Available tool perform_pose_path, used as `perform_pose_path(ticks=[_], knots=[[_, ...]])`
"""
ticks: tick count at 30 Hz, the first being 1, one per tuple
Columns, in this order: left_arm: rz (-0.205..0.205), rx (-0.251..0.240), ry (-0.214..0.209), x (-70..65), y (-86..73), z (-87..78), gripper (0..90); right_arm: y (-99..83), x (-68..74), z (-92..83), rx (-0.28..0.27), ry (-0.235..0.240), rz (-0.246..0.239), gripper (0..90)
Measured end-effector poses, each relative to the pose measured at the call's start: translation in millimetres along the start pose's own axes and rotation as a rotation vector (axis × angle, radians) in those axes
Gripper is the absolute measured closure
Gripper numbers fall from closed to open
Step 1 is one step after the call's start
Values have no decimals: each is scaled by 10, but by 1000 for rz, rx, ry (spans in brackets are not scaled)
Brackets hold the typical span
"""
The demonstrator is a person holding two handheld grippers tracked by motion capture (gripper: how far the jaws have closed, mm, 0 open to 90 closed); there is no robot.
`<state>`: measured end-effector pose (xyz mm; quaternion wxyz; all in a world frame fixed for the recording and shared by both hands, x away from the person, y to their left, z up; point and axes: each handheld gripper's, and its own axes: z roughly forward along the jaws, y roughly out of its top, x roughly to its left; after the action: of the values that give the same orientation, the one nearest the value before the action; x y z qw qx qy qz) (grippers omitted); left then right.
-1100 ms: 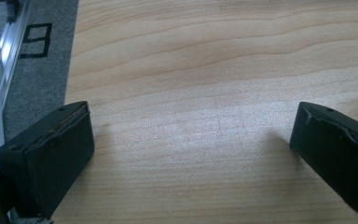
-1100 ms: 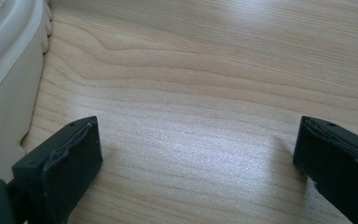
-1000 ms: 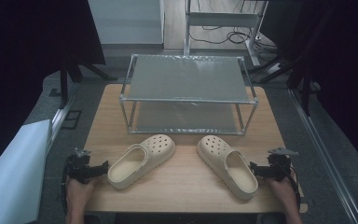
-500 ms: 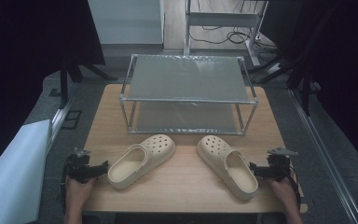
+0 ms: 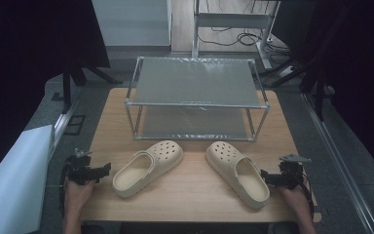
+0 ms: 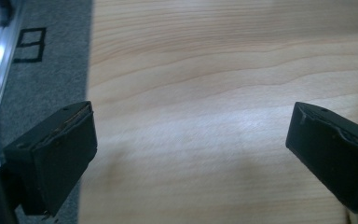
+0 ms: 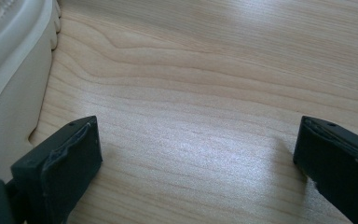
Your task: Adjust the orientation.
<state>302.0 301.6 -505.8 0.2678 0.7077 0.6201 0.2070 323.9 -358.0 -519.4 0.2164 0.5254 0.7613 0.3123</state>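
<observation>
Right claw wide beside cream perforated clog, sole down.

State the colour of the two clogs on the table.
Both clogs are pale cream, seen best in the high view.

I work in a lab-style recording space: my wooden table sits on grey carpet, black curtains hang at both its sides, and cables trail beyond its far edge.

Cream clogs, pale wood-grain table
</observation>
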Motion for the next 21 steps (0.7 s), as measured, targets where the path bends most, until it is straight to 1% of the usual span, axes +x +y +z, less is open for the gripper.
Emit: perform_pose_path(ticks=[2,4,5,6,8,11,12,13,15,19,20,21], knots=[[23,18,-20,-51,8,28,18,0,0,0,0,0,0,4],[52,48,-33,-112,1,56,17,0,0,0,0,0,0,3],[57,55,-39,-125,-1,56,16,0,0,0,0,0,0,3],[56,56,-59,-142,-12,37,22,0,0,0,0,0,0,3],[54,55,-66,-151,-19,21,33,-1,1,0,0,0,-1,3],[71,67,-78,-212,-62,-22,35,-1,3,-1,0,0,-1,4],[73,68,-95,-255,-104,-47,38,-1,3,-1,0,0,-1,4],[73,68,-95,-255,-104,-47,38,-1,3,-1,0,0,-1,4],[77,72,-103,-301,-144,-79,39,-1,3,-1,0,0,-1,4],[100,73,-117,-421,-216,-144,48,-1,4,-1,0,0,-1,4],[110,75,-130,-483,-246,-168,52,-1,4,-1,0,0,-1,4],[110,75,-130,-483,-246,-168,51,-1,5,-1,0,0,-1,4]])
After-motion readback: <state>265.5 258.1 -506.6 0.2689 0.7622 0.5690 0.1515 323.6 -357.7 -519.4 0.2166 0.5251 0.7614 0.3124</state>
